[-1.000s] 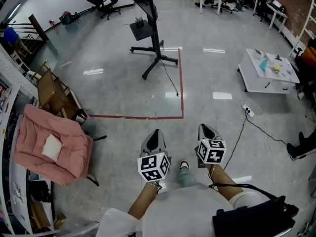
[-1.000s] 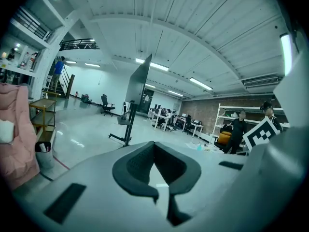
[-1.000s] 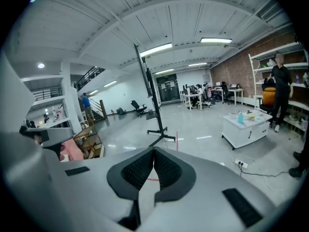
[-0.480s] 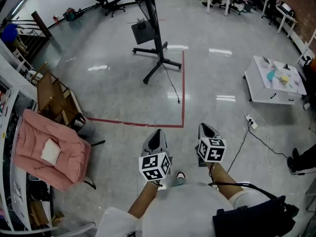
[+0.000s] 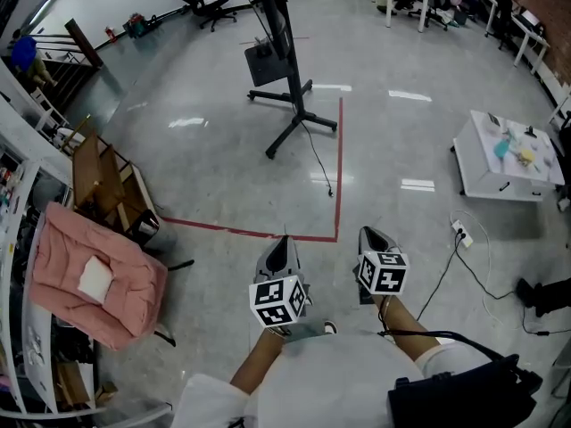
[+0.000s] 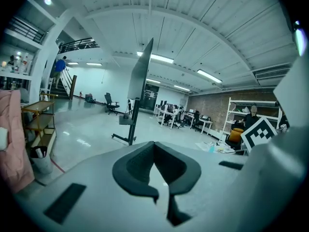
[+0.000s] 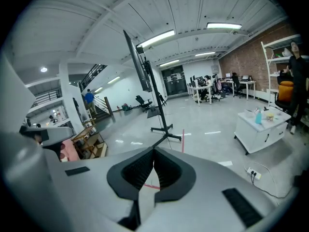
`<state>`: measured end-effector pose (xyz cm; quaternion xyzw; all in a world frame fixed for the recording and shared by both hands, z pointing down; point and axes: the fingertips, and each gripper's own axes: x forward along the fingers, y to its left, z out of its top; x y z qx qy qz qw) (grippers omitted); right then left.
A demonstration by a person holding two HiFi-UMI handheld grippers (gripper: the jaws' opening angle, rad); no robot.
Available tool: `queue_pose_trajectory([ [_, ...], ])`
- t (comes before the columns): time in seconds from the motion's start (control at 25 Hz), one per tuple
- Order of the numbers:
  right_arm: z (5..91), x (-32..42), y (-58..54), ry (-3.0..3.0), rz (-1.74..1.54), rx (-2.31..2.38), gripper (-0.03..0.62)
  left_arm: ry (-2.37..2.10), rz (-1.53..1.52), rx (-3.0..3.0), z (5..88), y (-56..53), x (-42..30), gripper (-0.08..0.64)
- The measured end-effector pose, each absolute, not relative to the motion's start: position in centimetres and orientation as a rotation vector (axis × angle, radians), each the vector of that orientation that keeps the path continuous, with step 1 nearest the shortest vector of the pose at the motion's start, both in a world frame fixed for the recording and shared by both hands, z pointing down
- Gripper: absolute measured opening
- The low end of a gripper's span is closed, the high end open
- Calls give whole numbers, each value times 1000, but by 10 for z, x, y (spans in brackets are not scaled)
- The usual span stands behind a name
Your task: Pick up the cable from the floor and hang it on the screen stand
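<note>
Cable, thin, black and limp (image 5: 318,159), is lying on the glossy grey floor (image 5: 205,159). It is trailing in a loose curve from the foot of the black metal screen stand (image 5: 287,69) and is ending just beside a strip of red tape (image 5: 339,168). No part of it is hanging on the stand. It is lying well ahead of the person and apart from both tools.

The stand is standing upright on splayed legs, with a dark flat box mounted on its slim pole. From the left gripper view the stand (image 6: 131,117) is showing its flat screen nearly edge-on. In the right gripper view the stand (image 7: 157,105) is rising ahead beyond the jaws.

The left hand-held gripper (image 5: 284,242), smooth grey plastic with a black-and-white marker cube at its rear, is pointing forward. Its dark ribbed pads (image 6: 140,163) are pressing together with nothing between them. The right hand-held gripper (image 5: 368,234) is sitting just beside it. Its ribbed pads (image 7: 166,168) are likewise closed on nothing.

A pink padded chair (image 5: 94,275) is standing to the left, near a wooden shelf cart (image 5: 103,181). A low white tabletop (image 5: 504,163) is carrying small objects to the right. A white power strip (image 5: 461,234) is lying near it.
</note>
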<state>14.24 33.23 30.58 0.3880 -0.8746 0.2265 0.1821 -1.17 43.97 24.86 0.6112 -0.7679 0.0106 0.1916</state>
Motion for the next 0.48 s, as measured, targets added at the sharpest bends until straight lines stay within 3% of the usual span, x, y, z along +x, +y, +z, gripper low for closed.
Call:
queue_pose_trajectory([
  [0.48, 310, 88, 231, -2471, 583, 1126, 18, -2123, 14, 1753, 266, 325, -68, 3],
])
